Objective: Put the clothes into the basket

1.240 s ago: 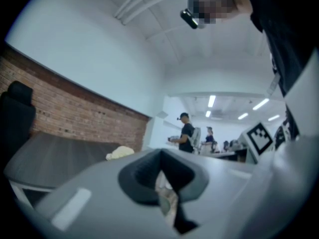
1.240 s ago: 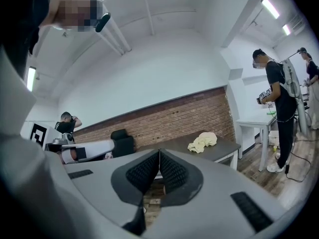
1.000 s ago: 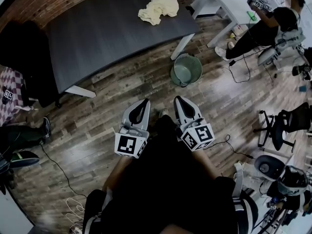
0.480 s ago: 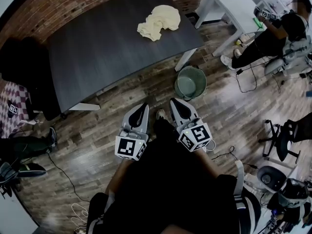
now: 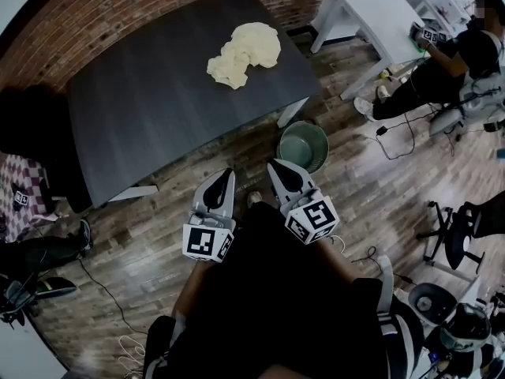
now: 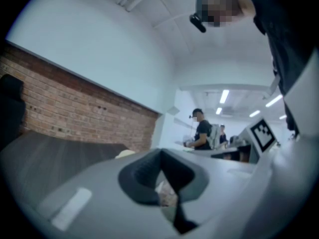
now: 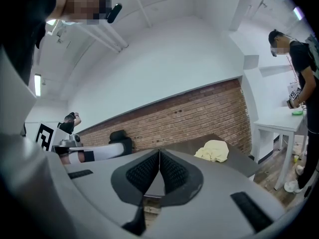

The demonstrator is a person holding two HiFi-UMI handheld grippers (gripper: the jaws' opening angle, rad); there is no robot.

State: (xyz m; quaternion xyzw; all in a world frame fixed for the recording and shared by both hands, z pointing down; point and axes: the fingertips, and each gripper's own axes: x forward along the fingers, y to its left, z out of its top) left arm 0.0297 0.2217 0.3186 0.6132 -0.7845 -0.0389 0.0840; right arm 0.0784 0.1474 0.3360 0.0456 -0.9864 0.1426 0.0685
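A crumpled pale yellow cloth lies on the far part of the dark table. A round green basket stands on the wood floor by the table's near right leg. My left gripper and right gripper are held side by side in front of my body, short of the table's near edge, both shut and empty. In the right gripper view the cloth shows beyond the shut right gripper. The left gripper also shows its jaws together, with a sliver of the cloth behind.
A white table stands at the back right with a seated person beside it. Office chairs and cables sit on the floor to the right. A black chair and someone's legs are at the left. A brick wall runs behind the table.
I have walked toward the table: it, the cloth and the basket now lie nearer and lower in the head view. Both grippers came forward with me, still shut.
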